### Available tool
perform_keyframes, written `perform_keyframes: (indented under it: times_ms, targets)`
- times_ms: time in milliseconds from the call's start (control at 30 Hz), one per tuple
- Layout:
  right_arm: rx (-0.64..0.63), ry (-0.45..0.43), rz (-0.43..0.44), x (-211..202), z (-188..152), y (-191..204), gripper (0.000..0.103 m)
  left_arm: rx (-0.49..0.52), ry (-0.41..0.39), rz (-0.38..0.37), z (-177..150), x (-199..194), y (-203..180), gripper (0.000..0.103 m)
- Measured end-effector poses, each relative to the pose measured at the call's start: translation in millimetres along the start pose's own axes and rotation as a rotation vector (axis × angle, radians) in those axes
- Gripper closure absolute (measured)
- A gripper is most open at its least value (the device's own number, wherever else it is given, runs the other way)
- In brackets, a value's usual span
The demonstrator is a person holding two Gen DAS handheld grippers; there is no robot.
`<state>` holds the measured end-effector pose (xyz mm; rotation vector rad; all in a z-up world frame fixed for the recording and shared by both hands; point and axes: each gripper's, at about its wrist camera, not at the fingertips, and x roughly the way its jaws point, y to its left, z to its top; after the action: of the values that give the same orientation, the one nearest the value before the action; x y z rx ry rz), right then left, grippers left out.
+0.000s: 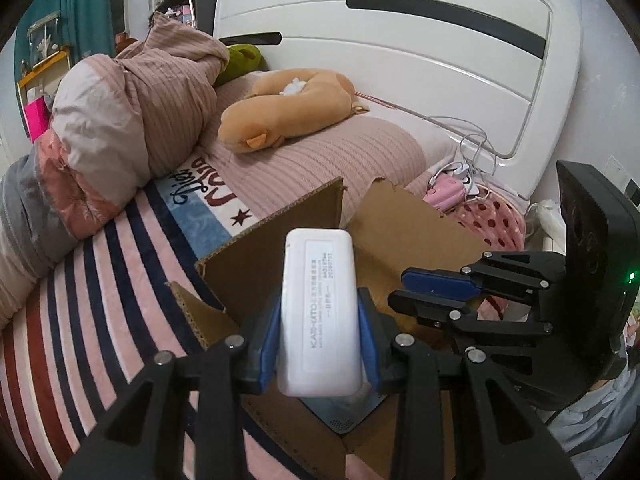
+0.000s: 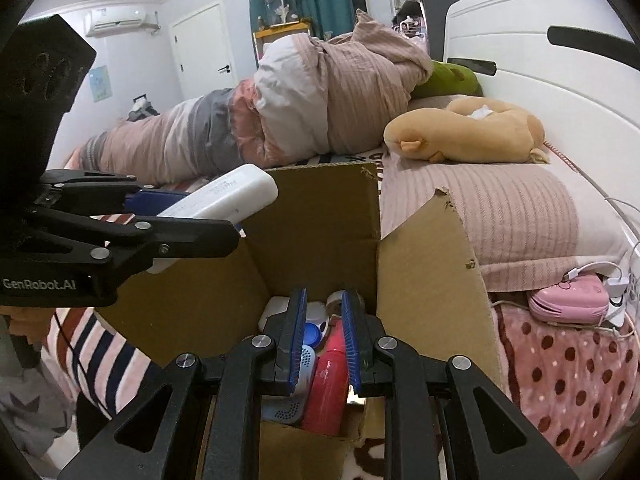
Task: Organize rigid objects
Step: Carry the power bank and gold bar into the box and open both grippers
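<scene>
My left gripper is shut on a white rectangular device with a printed label, held by its long sides above the open cardboard box. In the right wrist view the same device hangs over the box's left wall, clamped in the left gripper. My right gripper is shut with nothing between its pads and points down into the box. Inside lie a red object, a blue-grey perforated device and a white item. The right gripper also shows at the right of the left wrist view.
The box stands on a bed with a striped blanket. A rolled pink quilt and a tan plush toy lie behind it. The white headboard is at the back. A pink case with white cables lies right of the box.
</scene>
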<state>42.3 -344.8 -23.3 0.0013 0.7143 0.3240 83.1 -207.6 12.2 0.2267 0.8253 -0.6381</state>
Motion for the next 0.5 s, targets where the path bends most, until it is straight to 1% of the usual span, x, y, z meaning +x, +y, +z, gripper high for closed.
perform_keyframes:
  times_ms: [133,233,267,333,400,500]
  targets:
    - [-0.01,0.003,0.002,-1,0,2,0.089,-0.003,0.001,0.006,-1,0,4,0.071]
    - [-0.021,0.009,0.009,0,1,4,0.083,0.005,-0.002,0.008,0,0,3,0.071]
    - [-0.027,0.011,0.009,0,1,5,0.082,0.008,-0.004,0.01,0,1,2,0.07]
    - [-0.039,0.015,0.007,1,0,8,0.082,0.007,-0.004,0.022,1,3,3,0.063]
    - [-0.043,0.02,0.011,1,0,9,0.082,-0.001,-0.004,0.029,1,4,5,0.063]
    - [-0.051,0.022,0.01,-1,0,11,0.081,-0.017,-0.012,0.022,0,0,8,0.062]
